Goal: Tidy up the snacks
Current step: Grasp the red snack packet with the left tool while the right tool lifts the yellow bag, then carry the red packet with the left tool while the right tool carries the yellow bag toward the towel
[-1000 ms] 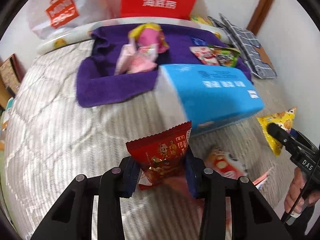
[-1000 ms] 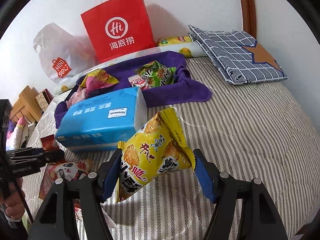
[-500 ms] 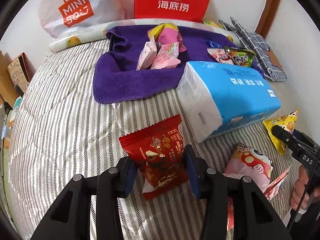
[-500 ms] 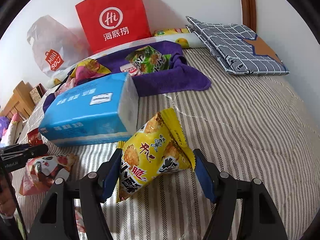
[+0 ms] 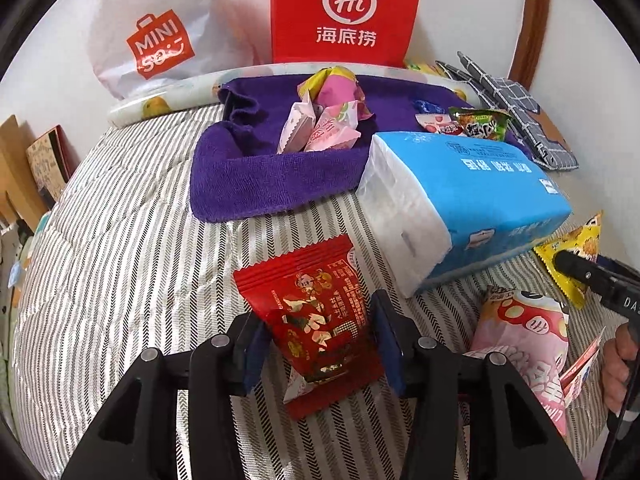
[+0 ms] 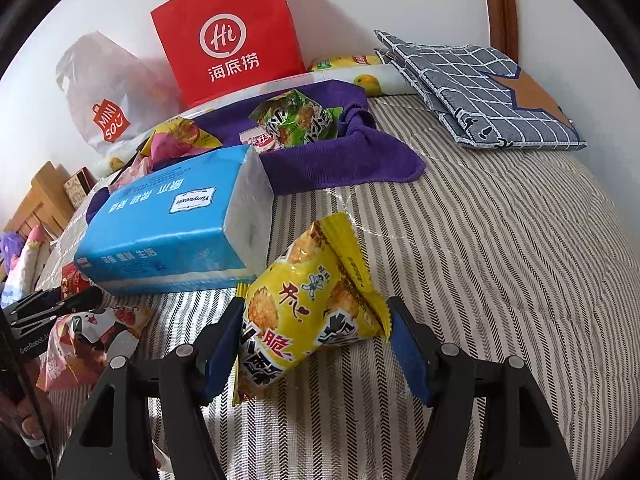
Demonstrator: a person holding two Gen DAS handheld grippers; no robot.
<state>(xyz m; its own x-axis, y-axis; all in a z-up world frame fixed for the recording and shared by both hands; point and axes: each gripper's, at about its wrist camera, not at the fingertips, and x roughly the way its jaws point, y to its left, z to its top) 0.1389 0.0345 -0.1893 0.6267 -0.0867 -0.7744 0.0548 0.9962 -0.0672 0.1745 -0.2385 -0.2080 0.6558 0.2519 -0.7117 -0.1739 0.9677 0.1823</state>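
Snacks lie scattered over my striped bedcover (image 6: 500,240), and a few already sit on the purple towel (image 5: 256,176) in the upper middle of both views. My left gripper (image 5: 320,336) has the red packet (image 5: 316,320) between its blue pads; the jaws have just been opening, and a gap shows on the right side, so I judge this packet is being let go onto the cover at lower centre. My right gripper (image 6: 316,344) straddles the yellow packet (image 6: 308,312), which leans on its left pad, while the right pad stands clear, so it is not clamped. Both tools slant down at the bed. Next, I think, each packet needs a firm squeeze and a carry past the blue tissue pack (image 6: 176,224) to the towel.
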